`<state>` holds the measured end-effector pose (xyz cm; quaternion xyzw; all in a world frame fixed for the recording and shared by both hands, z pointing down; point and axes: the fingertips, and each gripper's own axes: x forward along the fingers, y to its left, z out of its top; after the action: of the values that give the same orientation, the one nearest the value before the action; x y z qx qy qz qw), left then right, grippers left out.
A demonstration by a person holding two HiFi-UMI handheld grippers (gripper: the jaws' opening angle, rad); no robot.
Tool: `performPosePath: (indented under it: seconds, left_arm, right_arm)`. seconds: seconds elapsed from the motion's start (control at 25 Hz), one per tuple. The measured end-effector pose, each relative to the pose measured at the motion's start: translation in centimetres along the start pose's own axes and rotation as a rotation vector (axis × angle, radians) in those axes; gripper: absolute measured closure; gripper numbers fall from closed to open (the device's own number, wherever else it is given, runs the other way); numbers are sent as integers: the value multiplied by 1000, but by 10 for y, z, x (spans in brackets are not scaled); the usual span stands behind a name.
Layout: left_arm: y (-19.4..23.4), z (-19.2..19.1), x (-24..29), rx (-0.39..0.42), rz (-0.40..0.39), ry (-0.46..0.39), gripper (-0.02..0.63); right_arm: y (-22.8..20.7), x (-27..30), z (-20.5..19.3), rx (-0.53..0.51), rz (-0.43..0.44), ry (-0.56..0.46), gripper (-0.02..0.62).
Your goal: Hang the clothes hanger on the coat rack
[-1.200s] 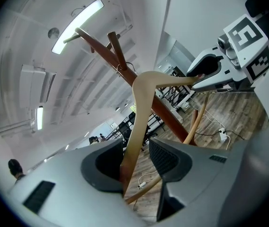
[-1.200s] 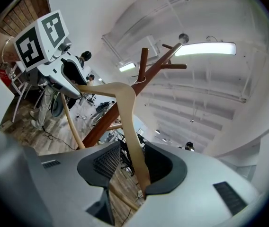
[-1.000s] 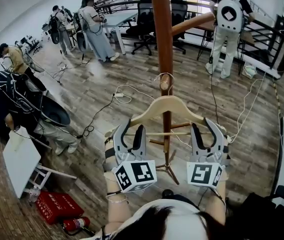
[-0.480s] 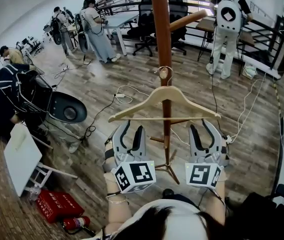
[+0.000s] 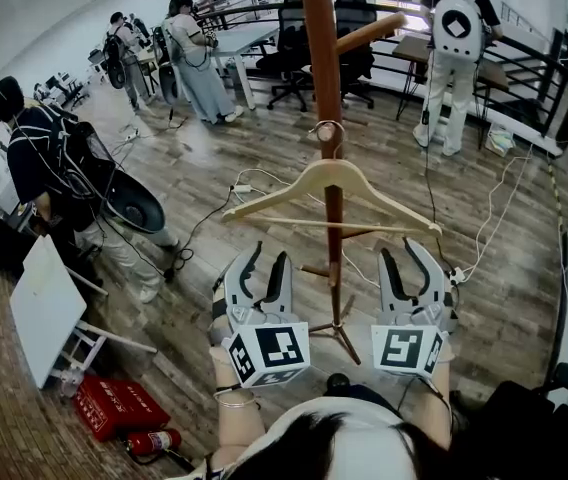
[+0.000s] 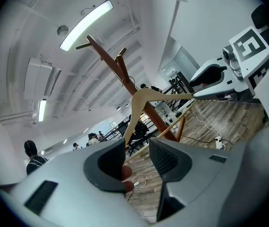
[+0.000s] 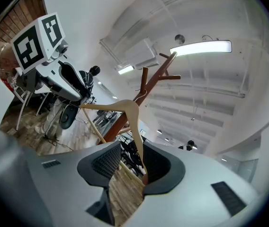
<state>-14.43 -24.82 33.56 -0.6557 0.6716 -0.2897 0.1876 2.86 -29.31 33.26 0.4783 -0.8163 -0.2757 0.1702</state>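
Head view: hanger [image 5: 309,176] hooked on coat rack [image 5: 319,48] peg.
Left claw [image 5: 267,255]: apart, empty.
Right claw [image 5: 402,250]: apart, empty.
Remaining: seemingly nothing.

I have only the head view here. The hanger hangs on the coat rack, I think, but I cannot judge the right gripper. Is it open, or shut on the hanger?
Observer: The right gripper is open. Its own view shows the jaws apart, with the hanger arm running into the gap, unclamped.
Operator: And the left gripper?
Observer: The left gripper is open too. The hanger's other arm reaches down to its gap.
Operator: The pole leaves my picture at the top. Is anything hanging up there?
Observer: No. The left gripper view shows the coat rack top, and its upper pegs are bare.
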Motion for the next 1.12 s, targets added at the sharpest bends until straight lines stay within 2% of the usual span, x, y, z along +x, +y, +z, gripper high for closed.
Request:
performPosePath:
  seconds: [0.16, 0.28, 0.56, 1.04, 1.12]
  left_arm:
    - [0, -2, -10, -27, 0, -12, 442]
    - [0, -4, -16, -63, -1, -27, 478]
    - [-2, -17, -32, -139, -42, -35, 493]
    - [-10, -23, -60, -199, -79, -56, 508]
    - [-12, -25, -65, -211, -82, -58, 528]
  right_arm:
    - [8, -6, 2, 31, 21, -8, 437]
    - [13, -10, 4, 68, 31, -12, 437]
    - [31, -23, 10, 165, 70, -10, 437]
    - [42, -51, 17, 197, 61, -5, 456]
    - [43, -58, 18, 211, 56, -6, 466]
